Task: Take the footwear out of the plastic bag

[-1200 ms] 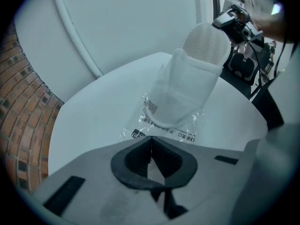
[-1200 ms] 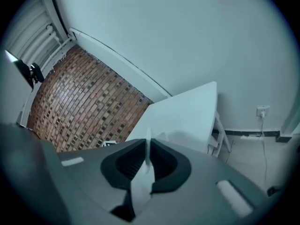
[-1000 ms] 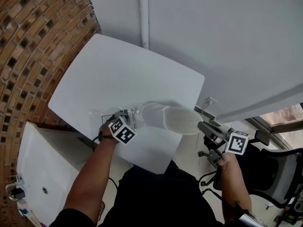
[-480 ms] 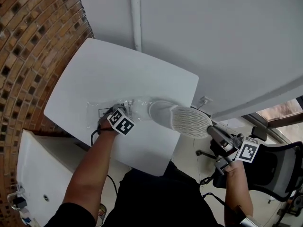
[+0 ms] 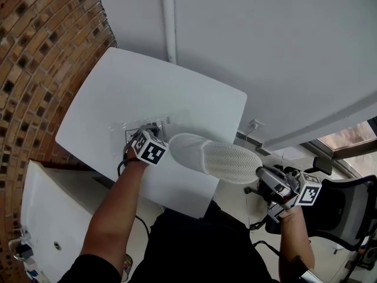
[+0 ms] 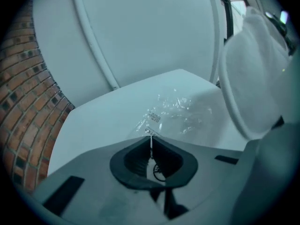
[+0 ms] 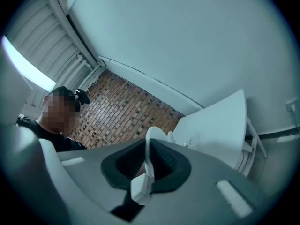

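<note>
Hovering beside crinkly plastic bag (image 6: 180,110): white dimple-soled slipper (image 5: 215,158).

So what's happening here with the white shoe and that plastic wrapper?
A person holds a gripper tool in each hand. The left gripper pinches an edge of the clear plastic bag, which lies on the white table, and its jaws are opening. The right gripper grips the white slipper by its rim and holds it in the air, apparently clear of the bag.
</note>
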A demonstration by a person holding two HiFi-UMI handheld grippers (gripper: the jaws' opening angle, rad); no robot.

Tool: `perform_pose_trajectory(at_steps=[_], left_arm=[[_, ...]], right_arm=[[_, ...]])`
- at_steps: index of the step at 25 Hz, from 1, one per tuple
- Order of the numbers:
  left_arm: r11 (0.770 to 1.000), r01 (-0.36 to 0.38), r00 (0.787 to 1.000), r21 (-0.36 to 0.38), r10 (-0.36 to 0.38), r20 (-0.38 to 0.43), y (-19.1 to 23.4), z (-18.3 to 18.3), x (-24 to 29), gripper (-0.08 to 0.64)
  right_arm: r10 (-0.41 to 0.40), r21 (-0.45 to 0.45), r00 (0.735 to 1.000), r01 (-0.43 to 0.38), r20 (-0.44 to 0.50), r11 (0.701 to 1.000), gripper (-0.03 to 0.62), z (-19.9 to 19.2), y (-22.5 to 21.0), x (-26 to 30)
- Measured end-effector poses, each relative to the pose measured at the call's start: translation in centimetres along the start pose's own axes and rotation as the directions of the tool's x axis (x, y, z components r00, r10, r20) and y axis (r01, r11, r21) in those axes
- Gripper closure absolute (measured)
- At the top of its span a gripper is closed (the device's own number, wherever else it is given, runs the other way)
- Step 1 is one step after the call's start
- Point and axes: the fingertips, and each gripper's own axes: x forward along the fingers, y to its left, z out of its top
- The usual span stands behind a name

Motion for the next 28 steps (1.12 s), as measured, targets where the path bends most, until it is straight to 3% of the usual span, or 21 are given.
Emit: perform_pose_trajectory(at_steps=[2, 4, 6, 8, 10, 15, 17, 19, 21, 24, 26, 28], left_arm=[[0.995, -0.002, 0.998, -0.101, 0.008, 0.059, 0.8, 0.5, -2.0, 0.545], [0.974, 0.0, 0.993, -0.228, 0.028, 0.118, 1.8, 0.4, -4.5, 0.545], [0.927, 0.018, 0.984, -0.374, 0.049, 0.169, 2.3, -0.6, -7.0, 0.545], [0.882, 0.03, 0.979, -0.471, 0.07, 0.193, 2.2, -2.3, -9.4, 0.546], [0.868, 0.02, 0.978, -0.496, 0.086, 0.191, 1.8, -4.3, -11.7, 0.548], [0.89, 0.039, 0.978, -0.454, 0.058, 0.2, -0.7, -7.0, -15.9, 0.548], [0.891, 0.061, 0.978, -0.45, 0.037, 0.205, -2.1, -7.6, -17.0, 0.548], [0.88, 0.099, 0.978, -0.464, -0.001, 0.207, -4.0, -8.1, -17.7, 0.549], [0.87, 0.164, 0.974, -0.465, -0.068, 0.218, -6.7, -8.3, -17.7, 0.549], [0.878, 0.218, 0.967, -0.427, -0.133, 0.22, -9.7, -8.4, -17.4, 0.549], [0.881, 0.225, 0.966, -0.417, -0.145, 0.215, -10.4, -8.6, -17.3, 0.549], [0.881, 0.234, 0.965, -0.412, -0.158, 0.21, -10.6, -8.9, -17.4, 0.549]], right_arm=[[0.036, 0.013, 0.999, -0.035, -0.038, 0.999, 0.563, -1.1, 0.1, 1.3], [0.065, 0.035, 0.995, -0.062, -0.075, 0.997, 0.561, -2.4, -0.1, 2.9], [0.086, 0.06, 0.99, -0.08, -0.111, 0.995, 0.561, -3.8, -0.4, 4.3], [0.099, 0.091, 0.985, -0.087, -0.138, 0.992, 0.561, -5.1, -1.0, 5.7], [0.099, 0.123, 0.982, -0.079, -0.163, 0.989, 0.561, -6.6, -1.9, 6.9], [0.03, 0.181, 0.971, 0.014, -0.237, 0.983, 0.563, -10.3, -5.8, 8.1], [-0.041, 0.182, 0.962, 0.092, -0.269, 0.979, 0.563, -11.5, -7.9, 7.8], [-0.167, 0.127, 0.929, 0.22, -0.331, 0.967, 0.558, -13.2, -10.5, 7.2], [-0.291, 0.041, 0.873, 0.332, -0.391, 0.942, 0.549, -14.6, -12.3, 6.8], [-0.428, -0.079, 0.799, 0.438, -0.422, 0.895, 0.538, -15.4, -14.1, 6.7], [-0.521, -0.156, 0.743, 0.506, -0.42, 0.848, 0.528, -15.6, -15.2, 6.4], [-0.624, -0.252, 0.675, 0.573, -0.394, 0.78, 0.518, -15.3, -16.1, 6.0]])
